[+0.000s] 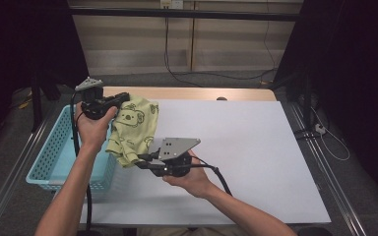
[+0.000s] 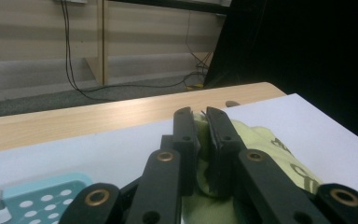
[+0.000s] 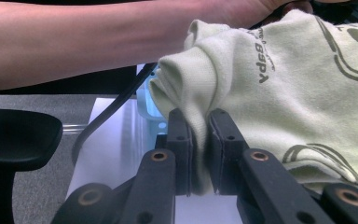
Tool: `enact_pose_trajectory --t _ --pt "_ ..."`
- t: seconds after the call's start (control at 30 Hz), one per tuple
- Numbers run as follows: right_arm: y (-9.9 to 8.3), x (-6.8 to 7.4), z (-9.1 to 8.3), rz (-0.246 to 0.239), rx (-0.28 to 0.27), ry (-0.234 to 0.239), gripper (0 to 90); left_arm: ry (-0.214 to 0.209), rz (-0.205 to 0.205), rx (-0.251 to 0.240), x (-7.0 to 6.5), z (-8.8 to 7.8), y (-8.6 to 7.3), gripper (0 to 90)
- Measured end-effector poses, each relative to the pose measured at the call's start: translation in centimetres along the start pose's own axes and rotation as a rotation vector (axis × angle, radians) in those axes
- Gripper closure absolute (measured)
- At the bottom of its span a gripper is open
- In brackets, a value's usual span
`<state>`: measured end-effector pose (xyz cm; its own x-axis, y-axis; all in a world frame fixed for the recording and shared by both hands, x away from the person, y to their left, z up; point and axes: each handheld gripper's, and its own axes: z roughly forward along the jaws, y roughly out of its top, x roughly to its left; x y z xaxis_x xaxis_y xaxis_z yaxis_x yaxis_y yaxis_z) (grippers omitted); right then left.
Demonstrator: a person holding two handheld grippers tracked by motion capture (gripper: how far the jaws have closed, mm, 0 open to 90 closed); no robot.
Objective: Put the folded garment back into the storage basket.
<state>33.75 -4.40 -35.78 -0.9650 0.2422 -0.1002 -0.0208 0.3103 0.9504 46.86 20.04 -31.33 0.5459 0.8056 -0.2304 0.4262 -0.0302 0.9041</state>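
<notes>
Pale green garment (image 1: 132, 129) stretched between left gripper (image 1: 124, 98) and right gripper (image 1: 140, 162), both clamped on it

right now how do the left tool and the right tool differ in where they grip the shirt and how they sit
The left tool pinches the shirt at its far end, near the back of the table; the right tool pinches the near end. The left tool sits beside the blue basket, while the right tool is over the white sheet. The right tool's grey plate faces up broadly; the left tool's looks smaller, at the far tip. Both are shut on the shirt, holding it lifted.
</notes>
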Motion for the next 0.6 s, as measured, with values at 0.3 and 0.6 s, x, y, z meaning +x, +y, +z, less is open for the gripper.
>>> enact_pose_trajectory --t 0.3,0.6 --pt "0.6 0.0 1.3 -0.01 -0.007 0.015 80.5 0.019 -0.001 -0.009 0.7 -1.0 0.3 83.6" --pt "1.1 -0.1 2.8 -0.009 -0.021 0.026 80.5 0.048 0.002 -0.008 2.0 -1.9 0.6 83.6"
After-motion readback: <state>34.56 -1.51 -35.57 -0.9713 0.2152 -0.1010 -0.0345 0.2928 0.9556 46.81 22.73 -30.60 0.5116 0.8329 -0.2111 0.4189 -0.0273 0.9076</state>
